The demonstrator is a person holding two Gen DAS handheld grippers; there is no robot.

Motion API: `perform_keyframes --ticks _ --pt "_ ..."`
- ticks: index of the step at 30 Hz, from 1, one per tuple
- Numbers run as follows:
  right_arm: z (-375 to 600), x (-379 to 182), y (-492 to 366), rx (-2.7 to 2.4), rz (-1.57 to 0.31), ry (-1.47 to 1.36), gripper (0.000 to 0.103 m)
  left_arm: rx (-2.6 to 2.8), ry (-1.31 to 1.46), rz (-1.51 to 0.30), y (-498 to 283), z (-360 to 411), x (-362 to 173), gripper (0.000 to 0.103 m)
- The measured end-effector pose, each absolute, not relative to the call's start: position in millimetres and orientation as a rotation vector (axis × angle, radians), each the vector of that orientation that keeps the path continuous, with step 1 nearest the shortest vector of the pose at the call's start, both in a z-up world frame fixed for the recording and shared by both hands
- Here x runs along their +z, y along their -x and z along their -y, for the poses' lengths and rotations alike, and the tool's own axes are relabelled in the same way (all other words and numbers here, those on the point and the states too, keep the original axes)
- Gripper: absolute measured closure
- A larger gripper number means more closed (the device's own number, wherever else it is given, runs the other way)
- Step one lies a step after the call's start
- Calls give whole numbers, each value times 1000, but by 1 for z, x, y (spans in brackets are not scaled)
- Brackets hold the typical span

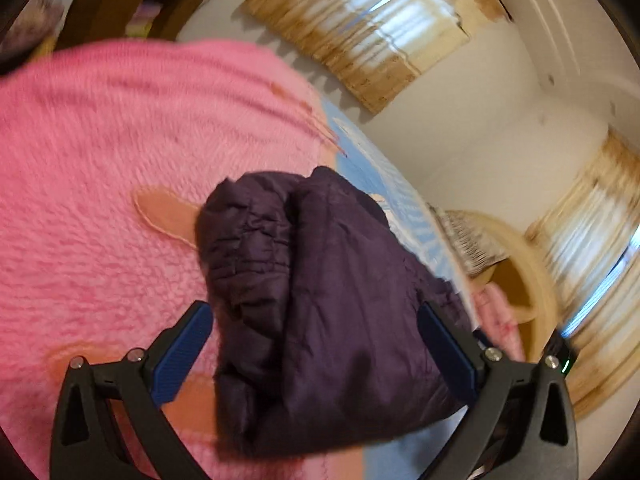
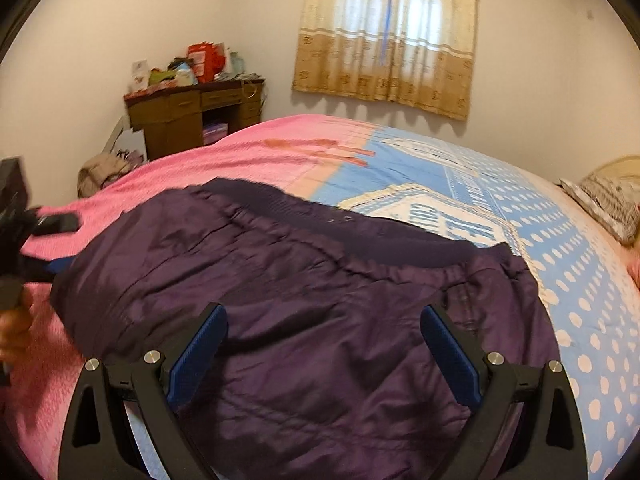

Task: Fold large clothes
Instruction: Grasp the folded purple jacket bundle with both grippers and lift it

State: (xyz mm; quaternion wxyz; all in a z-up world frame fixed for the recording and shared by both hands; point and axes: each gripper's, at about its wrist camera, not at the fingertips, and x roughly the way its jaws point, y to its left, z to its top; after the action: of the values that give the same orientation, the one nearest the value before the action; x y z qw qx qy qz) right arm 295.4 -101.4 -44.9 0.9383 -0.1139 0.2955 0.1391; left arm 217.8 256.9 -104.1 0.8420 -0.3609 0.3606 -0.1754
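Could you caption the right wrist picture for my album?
Open right gripper poised over a purple padded jacket on a pink-and-blue bedspread.

A bedroom with pale walls, a wide bed and daylight coming through drawn curtains.

The bed (image 2: 520,216) wears a cover that is pink on one side and blue with white dots on the other. Behind it, a beige patterned curtain (image 2: 386,36) glows over a window. A dark wooden desk (image 2: 192,114) piled with clutter stands in the corner. The other view shows a second curtained window (image 1: 592,248) and a rounded, cream-coloured headboard (image 1: 536,280).
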Motion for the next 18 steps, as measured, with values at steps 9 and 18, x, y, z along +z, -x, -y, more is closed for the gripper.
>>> perform_keyframes --ticks 9,18 --pt "97 -58 -303 304 -608 240 5 -501 754 -806 -265 -249 -119 0" --pt "95 -71 -312 322 -625 202 5 -592 653 -822 -282 -233 -117 1"
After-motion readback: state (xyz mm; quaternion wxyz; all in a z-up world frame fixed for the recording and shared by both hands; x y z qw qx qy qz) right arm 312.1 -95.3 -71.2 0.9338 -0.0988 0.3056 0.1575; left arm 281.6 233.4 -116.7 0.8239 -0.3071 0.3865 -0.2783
